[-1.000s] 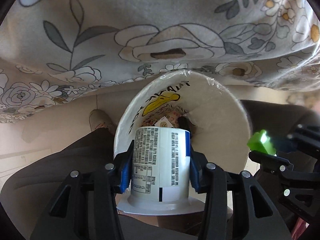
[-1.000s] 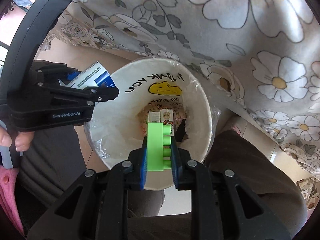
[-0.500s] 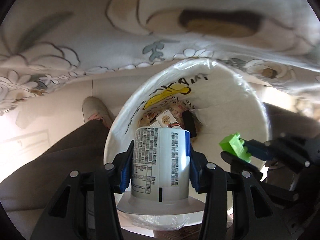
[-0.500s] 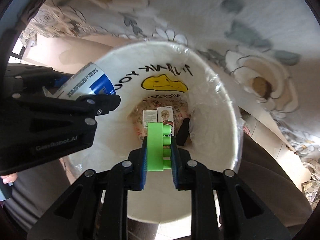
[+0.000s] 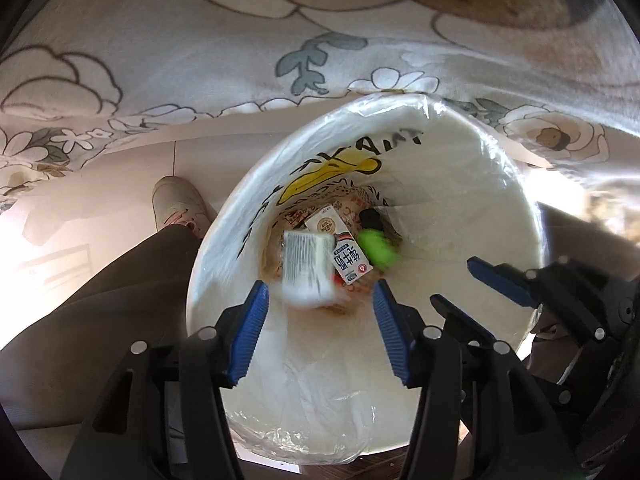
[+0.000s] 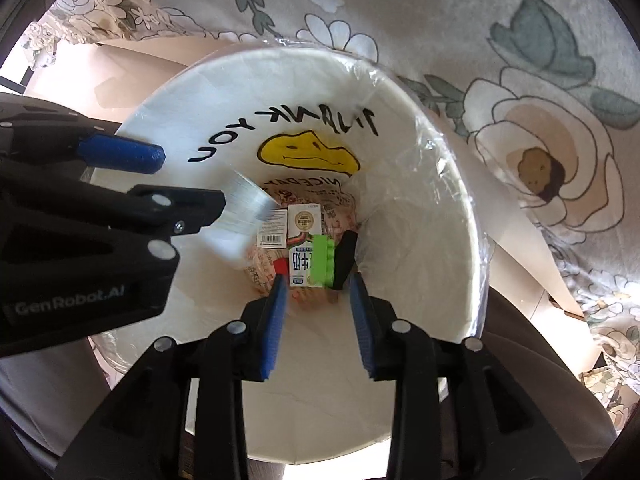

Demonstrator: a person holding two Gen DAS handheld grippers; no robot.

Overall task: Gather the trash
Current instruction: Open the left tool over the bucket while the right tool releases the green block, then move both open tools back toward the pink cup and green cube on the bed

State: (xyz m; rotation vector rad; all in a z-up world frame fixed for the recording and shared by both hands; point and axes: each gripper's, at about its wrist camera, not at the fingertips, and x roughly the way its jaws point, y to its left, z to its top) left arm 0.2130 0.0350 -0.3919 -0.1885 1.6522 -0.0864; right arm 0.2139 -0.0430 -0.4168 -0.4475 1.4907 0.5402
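Observation:
Both grippers hang over the mouth of a white lined bin [image 5: 460, 200] [image 6: 420, 152] printed with a yellow duck bill. My left gripper [image 5: 320, 292] [image 6: 188, 178] has its jaws opening, and nothing is between the pads. Below it a white labelled cup [image 5: 306, 268] [image 6: 244, 204] falls, blurred. My right gripper [image 6: 317, 284] [image 5: 456, 280] also has its jaws opening and grips nothing. The green toy brick [image 6: 322, 256] [image 5: 376, 248] is down among the rubbish beside a milk carton [image 6: 302, 248] [image 5: 344, 248].
A floral tablecloth [image 5: 240, 40] [image 6: 520, 60] hangs just beyond the bin. A person's dark-trousered leg [image 5: 100, 320] and light shoe [image 5: 178, 204] stand left of the bin on pale floor tiles. Another dark leg [image 6: 540, 360] is on its right.
Both grippers sank closer to the bin mouth and their jaws spread. The white cup left the left gripper and the green brick left the right one; both dropped into the bin.

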